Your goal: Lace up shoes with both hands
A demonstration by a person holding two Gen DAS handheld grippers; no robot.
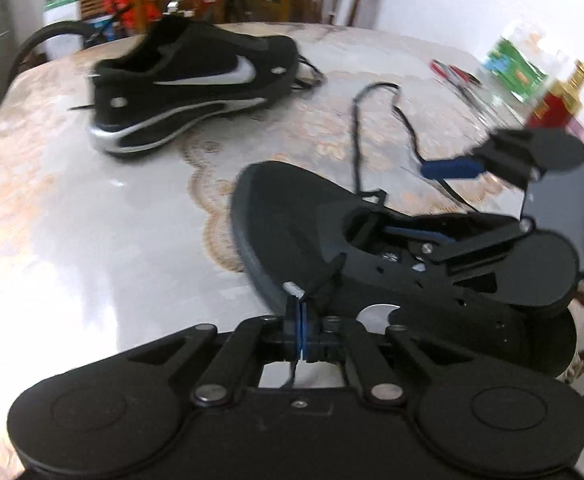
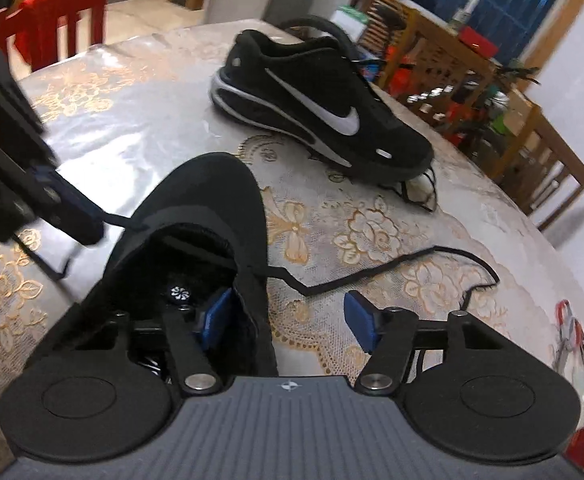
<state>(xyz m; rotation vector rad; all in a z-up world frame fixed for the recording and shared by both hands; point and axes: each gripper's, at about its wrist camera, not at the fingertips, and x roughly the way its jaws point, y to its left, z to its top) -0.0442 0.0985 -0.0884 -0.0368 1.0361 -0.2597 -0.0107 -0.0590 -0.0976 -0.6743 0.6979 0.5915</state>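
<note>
Two black sneakers sit on the lace-patterned tablecloth (image 2: 332, 216): the near black suede shoe (image 1: 292, 216) being laced, and the far black sneaker with a white swoosh (image 2: 324, 108) well apart behind it. Left gripper (image 1: 300, 320) is clenched on the near end of the black flat shoelace (image 1: 316, 284), white aglet (image 1: 294, 289) poking out just past the pads. Right gripper (image 2: 287, 322) stands released, one blue pad inside the shoe opening, the other outside, straddling the side wall without pressing. The lace's other end trails loose over the cloth. Judgement: clamp the wall first to steady the shoe, then steer the aglet squarely to the next eyelet, keeping the grip close behind the tip.
</note>
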